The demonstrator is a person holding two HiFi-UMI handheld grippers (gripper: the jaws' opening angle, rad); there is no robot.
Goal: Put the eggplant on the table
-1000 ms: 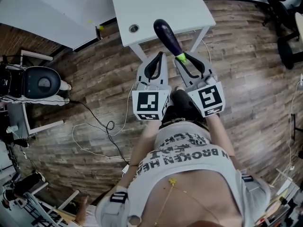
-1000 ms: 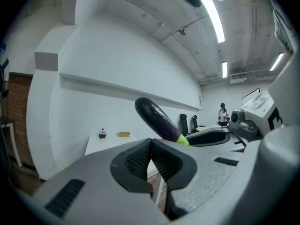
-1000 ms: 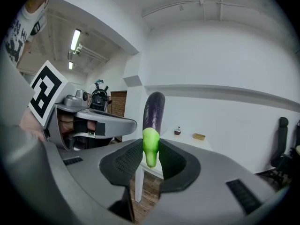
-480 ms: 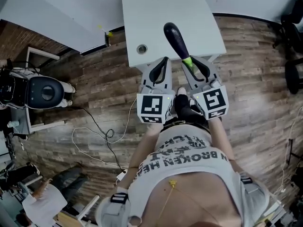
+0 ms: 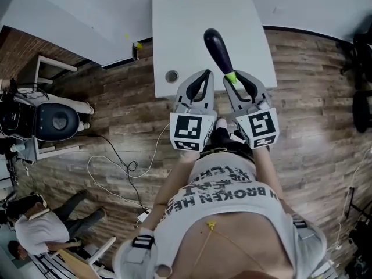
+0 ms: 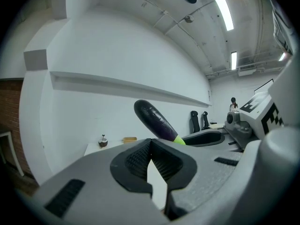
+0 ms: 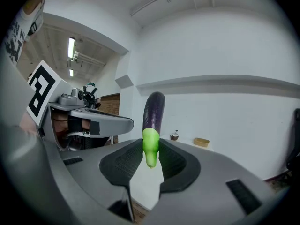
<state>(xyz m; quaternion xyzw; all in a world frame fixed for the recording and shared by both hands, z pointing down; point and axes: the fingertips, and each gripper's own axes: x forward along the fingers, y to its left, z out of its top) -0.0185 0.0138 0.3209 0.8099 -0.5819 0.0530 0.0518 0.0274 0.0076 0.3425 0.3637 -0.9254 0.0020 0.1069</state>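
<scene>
White tabletop (image 5: 186, 34) sits under both grippers. The right gripper (image 5: 235, 81) clamps the eggplant (image 5: 217, 50) by its green stem (image 7: 150, 146), with the body held in the air over the tabletop's near half. The left gripper (image 5: 200, 79) is closed, empty, just beside. Best to lower until the body rests flat, then release. Only the right gripper view shows the pads pinching the stem; only the head view shows the placement over the tabletop.
</scene>
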